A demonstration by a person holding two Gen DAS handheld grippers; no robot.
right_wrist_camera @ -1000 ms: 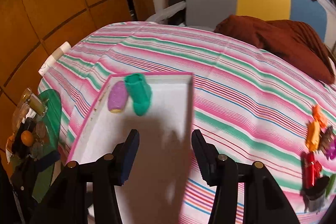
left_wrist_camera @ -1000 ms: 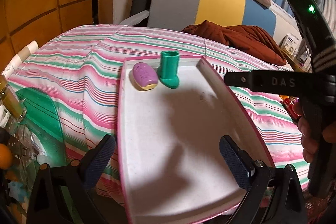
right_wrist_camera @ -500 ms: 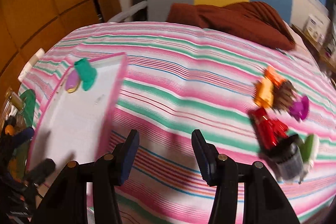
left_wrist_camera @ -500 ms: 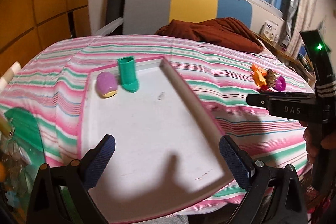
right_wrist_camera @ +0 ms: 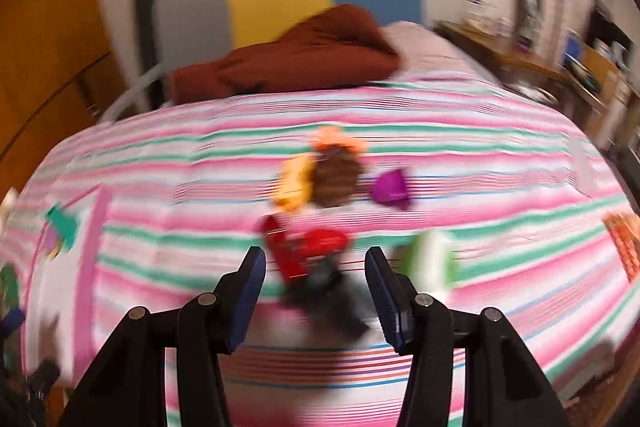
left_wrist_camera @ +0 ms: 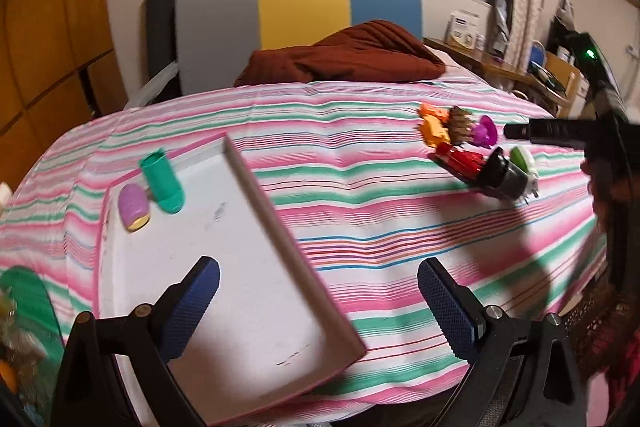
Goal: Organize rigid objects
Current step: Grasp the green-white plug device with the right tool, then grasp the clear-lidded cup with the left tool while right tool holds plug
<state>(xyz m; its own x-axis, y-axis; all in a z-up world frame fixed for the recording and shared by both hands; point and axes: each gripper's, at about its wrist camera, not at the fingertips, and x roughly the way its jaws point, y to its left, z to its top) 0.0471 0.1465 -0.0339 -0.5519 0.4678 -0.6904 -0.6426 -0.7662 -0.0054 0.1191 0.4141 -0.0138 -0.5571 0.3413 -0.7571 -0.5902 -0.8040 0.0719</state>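
A white tray with a pink rim [left_wrist_camera: 256,183] lies on the striped cloth at the left and holds a teal cup [left_wrist_camera: 162,181] and a purple oval piece [left_wrist_camera: 133,207]. A heap of small toys lies at the right: orange pieces [left_wrist_camera: 432,127], a red toy [left_wrist_camera: 460,159], a purple cup [left_wrist_camera: 486,131], a black piece [left_wrist_camera: 500,171] and a green-white piece [left_wrist_camera: 522,159]. My left gripper [left_wrist_camera: 318,301] is open and empty over the tray's near right corner. My right gripper [right_wrist_camera: 316,291] is open and empty, just before the red toy [right_wrist_camera: 304,247] and black piece [right_wrist_camera: 328,291]. That view is blurred.
A brown blanket [left_wrist_camera: 344,55] lies at the far edge before a grey, yellow and blue headboard [left_wrist_camera: 300,7]. A green mat with clutter [left_wrist_camera: 24,303] sits at the near left. Wooden panels stand at the left; a desk with boxes [left_wrist_camera: 520,67] stands at the right.
Both grippers have swung right, away from the tray. The right gripper now faces the toy heap close up. Both stay open and empty.
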